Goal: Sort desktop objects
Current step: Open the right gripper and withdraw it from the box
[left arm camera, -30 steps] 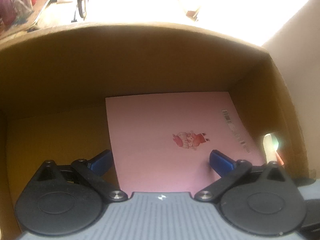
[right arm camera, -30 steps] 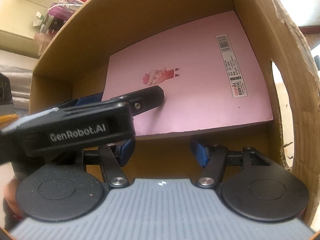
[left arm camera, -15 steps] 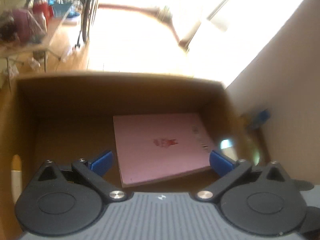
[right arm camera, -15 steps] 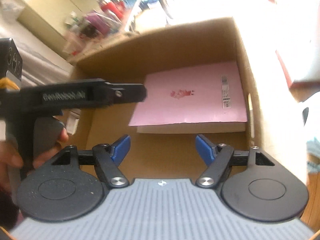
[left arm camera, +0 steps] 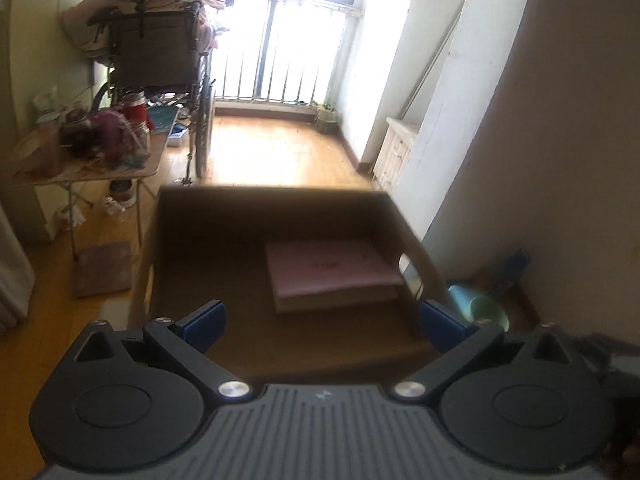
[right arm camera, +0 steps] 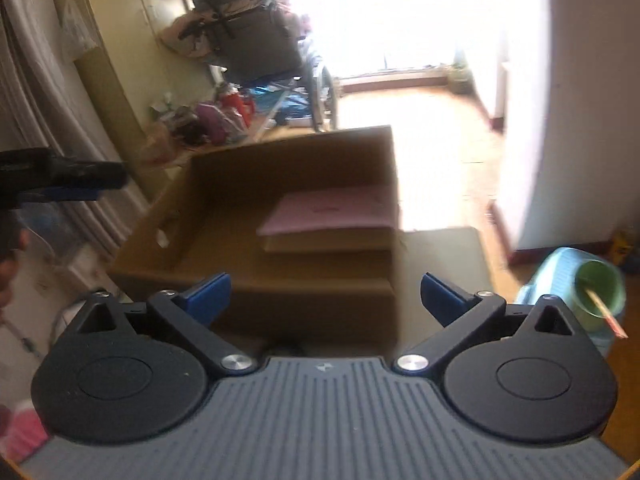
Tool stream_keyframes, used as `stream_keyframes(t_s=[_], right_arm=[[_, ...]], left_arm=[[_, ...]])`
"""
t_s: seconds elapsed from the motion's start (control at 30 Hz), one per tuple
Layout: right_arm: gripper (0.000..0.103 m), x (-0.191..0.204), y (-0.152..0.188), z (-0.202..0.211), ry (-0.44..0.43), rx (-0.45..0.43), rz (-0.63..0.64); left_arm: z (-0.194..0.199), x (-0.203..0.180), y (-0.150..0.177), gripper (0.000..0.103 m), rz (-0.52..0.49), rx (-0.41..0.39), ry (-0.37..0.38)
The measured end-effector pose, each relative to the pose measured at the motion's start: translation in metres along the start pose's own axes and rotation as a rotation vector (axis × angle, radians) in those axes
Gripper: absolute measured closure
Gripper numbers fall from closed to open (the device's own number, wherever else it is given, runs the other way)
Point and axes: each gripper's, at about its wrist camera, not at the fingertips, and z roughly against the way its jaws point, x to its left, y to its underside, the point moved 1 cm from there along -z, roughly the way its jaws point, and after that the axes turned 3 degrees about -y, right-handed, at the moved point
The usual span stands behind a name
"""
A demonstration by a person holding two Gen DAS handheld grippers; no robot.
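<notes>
A pink book lies flat on the floor of an open cardboard box, pushed into the far right corner with its right edge close against the right wall; in the right wrist view the same book sits toward the far right of the box, its thick pale page edge facing the camera. The left gripper hangs above the near edge of the box with its jaws spread wide and nothing between the blue pads. The right gripper is also above the near side of the box; its jaws have just been opening and now stand wide apart, with nothing held between them. Both grippers point down and forward toward the box without touching it or the book. In the right wrist view the left gripper's black fingers reach in from the left edge, beyond the box's left wall. To the right of the box, on the floor by a wall, stands a green cup with a stick in it, resting in a light blue holder. Farther off, a wheelchair piled with bedding stands before a bright window, and a small folding table crowded with clutter stands at the far left on the wooden floor.
</notes>
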Motion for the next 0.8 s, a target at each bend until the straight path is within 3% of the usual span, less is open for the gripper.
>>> stream_keyframes(t_s=[0.03,0.37,0.63,0.73,0.8], right_arm=[[0.001,0.001,0.008,0.005,0.022,0.008,0.004],[0.001,0.014,0.052,-0.004,0.133,0.097,0.046],[0.001,0.064,0.060,-0.004,0.246,0.046,0.417],[0.001,0.074,0.051,0.008,0.249,-0.024,0.457],[0.001,0.076,0.044,0.021,0.201,-0.093,0.442]], left_arm=[[0.026,0.008,0.003,0.000,0.007,0.009,-0.014],[0.056,0.027,0.095,0.000,0.160,0.064,-0.057],[0.072,0.038,0.113,0.000,0.162,0.017,-0.063],[0.071,0.040,0.112,0.000,0.159,0.008,-0.042],[0.071,0.043,0.111,0.000,0.164,0.005,-0.011]])
